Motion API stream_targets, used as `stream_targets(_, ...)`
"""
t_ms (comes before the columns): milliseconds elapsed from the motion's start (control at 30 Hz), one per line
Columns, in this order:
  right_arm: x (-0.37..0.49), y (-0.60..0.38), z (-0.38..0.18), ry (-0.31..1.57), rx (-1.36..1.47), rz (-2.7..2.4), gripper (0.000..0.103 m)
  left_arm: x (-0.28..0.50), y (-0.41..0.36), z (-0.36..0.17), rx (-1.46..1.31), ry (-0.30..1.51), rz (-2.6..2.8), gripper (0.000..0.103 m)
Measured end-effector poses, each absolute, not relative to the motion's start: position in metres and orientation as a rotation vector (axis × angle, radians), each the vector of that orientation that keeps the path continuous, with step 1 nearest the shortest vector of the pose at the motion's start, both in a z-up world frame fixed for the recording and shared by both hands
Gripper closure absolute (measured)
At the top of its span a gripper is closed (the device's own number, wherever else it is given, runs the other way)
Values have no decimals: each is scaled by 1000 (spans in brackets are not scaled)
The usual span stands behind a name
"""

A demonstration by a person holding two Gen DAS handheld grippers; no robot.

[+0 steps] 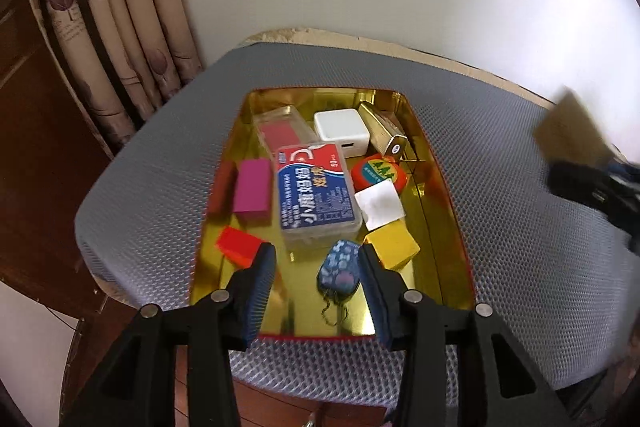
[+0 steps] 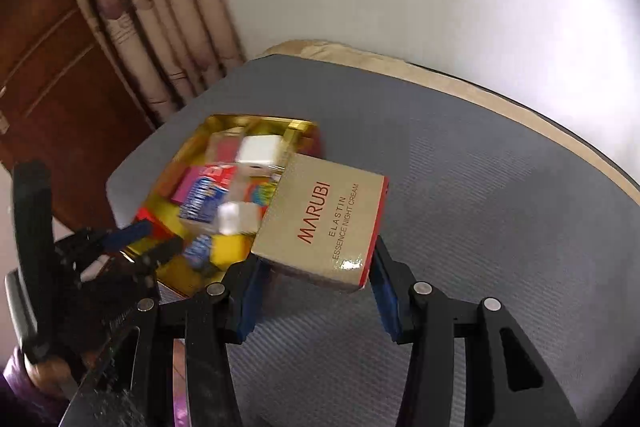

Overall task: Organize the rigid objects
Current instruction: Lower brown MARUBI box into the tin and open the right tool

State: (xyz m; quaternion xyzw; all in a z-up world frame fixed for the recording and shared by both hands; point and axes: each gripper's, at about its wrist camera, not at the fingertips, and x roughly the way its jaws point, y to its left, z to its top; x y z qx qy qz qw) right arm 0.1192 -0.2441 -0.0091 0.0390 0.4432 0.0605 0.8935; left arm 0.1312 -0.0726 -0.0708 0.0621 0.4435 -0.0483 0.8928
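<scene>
A gold tray (image 1: 320, 315) on the grey mesh pad holds several small items: a blue-and-red labelled plastic box (image 1: 316, 191), a white charger (image 1: 342, 131), a magenta block (image 1: 252, 191), a red block (image 1: 238, 245) and a yellow block (image 1: 394, 247). A small blue patterned pouch (image 1: 340, 267) lies on the tray floor between the fingers of my left gripper (image 1: 316, 255); the left pad stands clear of it, so the gripper is open. My right gripper (image 2: 316, 267) is shut on a gold MARUBI box (image 2: 324, 223), held above the pad just right of the tray (image 2: 296, 131).
The grey mesh pad (image 1: 520, 227) extends wide to the right of the tray. Curtains (image 1: 120, 27) and a wooden door (image 2: 60, 67) stand at the left, a white wall behind. A purple sleeve (image 2: 20, 387) shows beside the left gripper (image 2: 148, 241).
</scene>
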Motion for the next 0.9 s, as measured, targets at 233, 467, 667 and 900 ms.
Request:
stream_targets(233, 166, -193, -26, 968, 73, 222, 58, 118, -50, -65, 120, 905, -62, 53)
stream_targets(467, 203, -163, -48, 1014, 62, 226, 58, 121, -27, -67, 84, 920, -38, 53)
stream_targets(667, 218, -155, -57, 1035, 51, 207, 57, 124, -18, -69, 49, 933, -33, 53)
stream_targets(900, 231, -151, -63, 1050, 44, 186, 57, 125, -14, -71, 47, 934, -17, 53)
